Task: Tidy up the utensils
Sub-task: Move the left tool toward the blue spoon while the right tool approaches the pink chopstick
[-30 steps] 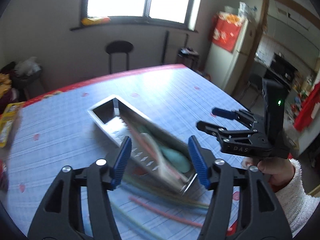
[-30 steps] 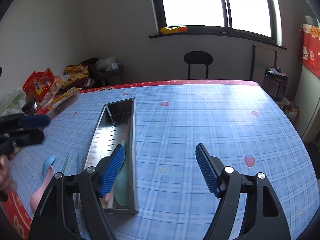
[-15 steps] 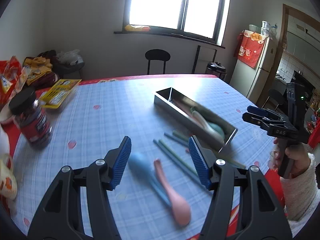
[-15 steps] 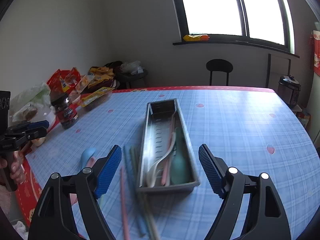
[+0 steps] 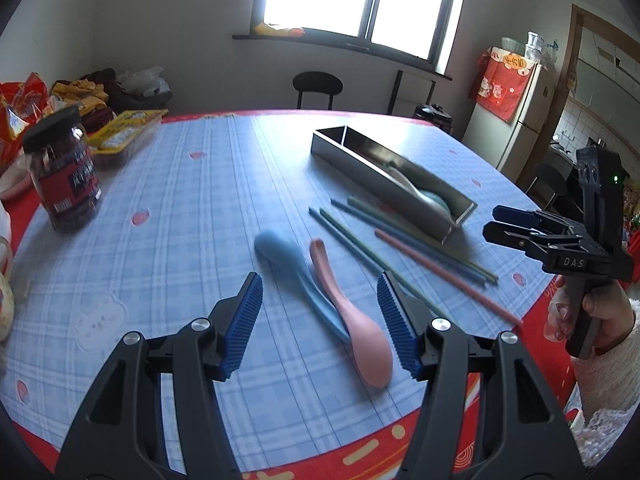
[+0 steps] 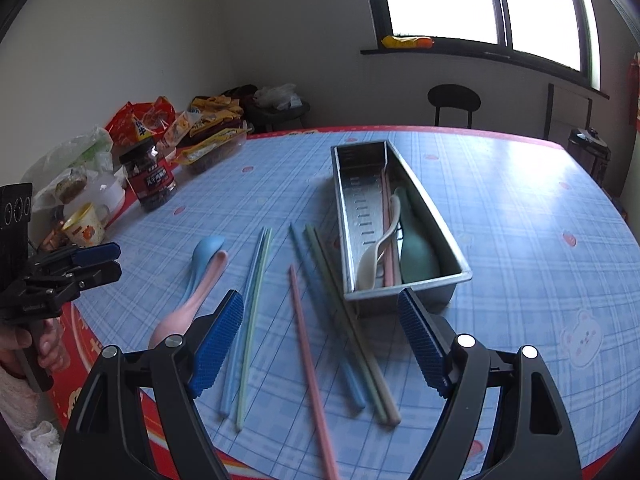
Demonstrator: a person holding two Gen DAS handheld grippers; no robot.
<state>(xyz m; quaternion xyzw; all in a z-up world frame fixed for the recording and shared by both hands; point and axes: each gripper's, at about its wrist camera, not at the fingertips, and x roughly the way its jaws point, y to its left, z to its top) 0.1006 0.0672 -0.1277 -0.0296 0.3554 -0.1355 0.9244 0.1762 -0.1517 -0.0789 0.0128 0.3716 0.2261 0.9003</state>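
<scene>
While both claws hang empty above the tabletop (image 6: 520, 216), entries as follows.

Left claw (image 5: 320, 316): jaws wide, holding nothing; it hovers just over the two loose spoons, likely lined up for a pick.

Pink spoon (image 5: 352, 320): lies between the left claw's fingers, bowl end nearest the claw, handle running away from it.

Blue spoon (image 5: 284, 256): just ahead of the left claw, touching the pink spoon and partly under it; the overlap may make a clean single grasp awkward.

Right claw (image 6: 320, 336): jaws wide, empty; seen from the left view it looks close to shut, but its own camera shows the gap plainly.

Chopsticks (image 6: 308, 340): loose pink, blue and green sticks fanned on the tabletop directly ahead of and between the right claw's fingers, some crossing; not yet sorted.

Metal tray (image 6: 440, 220): ahead and slightly right of the right claw, long axis pointing away, which suits sliding long items in lengthwise.

Tray contents: white spoon (image 6: 376, 256), green spoon (image 6: 416, 252) and one pink stick already inside, so the task reads as partly done.

Jar (image 5: 64, 176): far left of the left claw, clear of the work.
</scene>
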